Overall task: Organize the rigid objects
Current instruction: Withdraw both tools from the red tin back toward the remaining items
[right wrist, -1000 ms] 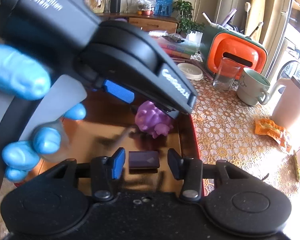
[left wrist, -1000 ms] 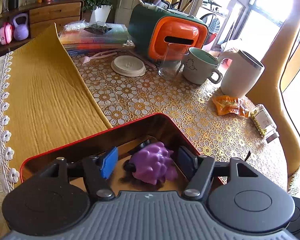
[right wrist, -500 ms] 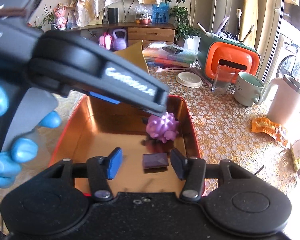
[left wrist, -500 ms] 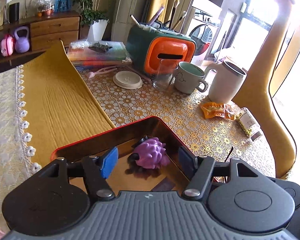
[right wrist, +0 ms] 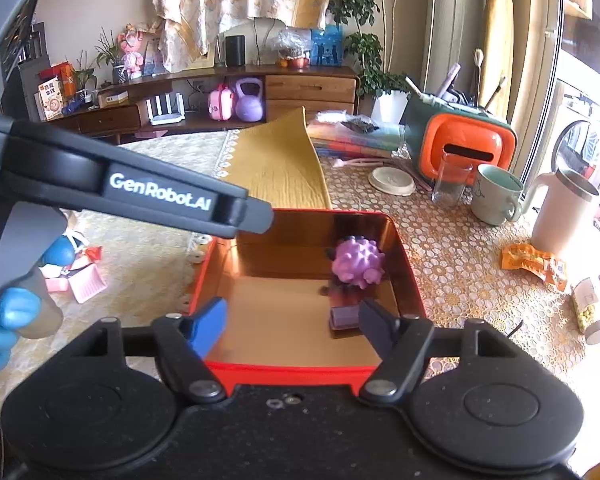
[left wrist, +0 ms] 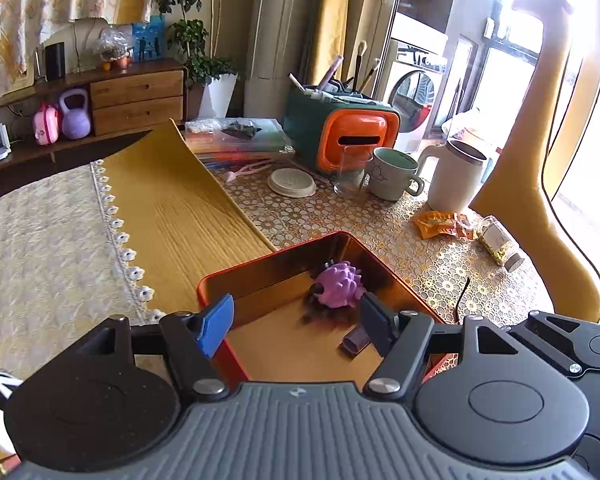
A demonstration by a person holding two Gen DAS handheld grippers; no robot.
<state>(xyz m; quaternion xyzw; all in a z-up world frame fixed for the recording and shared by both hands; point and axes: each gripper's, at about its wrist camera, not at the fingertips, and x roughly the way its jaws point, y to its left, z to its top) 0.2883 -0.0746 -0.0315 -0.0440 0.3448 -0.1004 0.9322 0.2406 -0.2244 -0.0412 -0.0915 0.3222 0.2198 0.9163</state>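
Observation:
A red tin with a coppery inside stands on the table, holding a purple spiky toy and a small purple block. My left gripper hovers above the tin's near left corner. Its jaws are opening and nothing is between them. In the right wrist view the tin shows the toy at its far right and the block lying on the floor. My right gripper hangs over the near rim, its jaws opening and empty. A blue-gloved hand holds the left tool's black housing.
A yellow cloth lies left of the tin. Behind stand an orange and green box, a glass, a mug and a white jug. A snack packet and a small jar lie to the right.
Both grippers have pulled back and risen from the tin. The right jaws have spread wider, and the purple block stays on the tin's floor. The left tool has slid off to the left.

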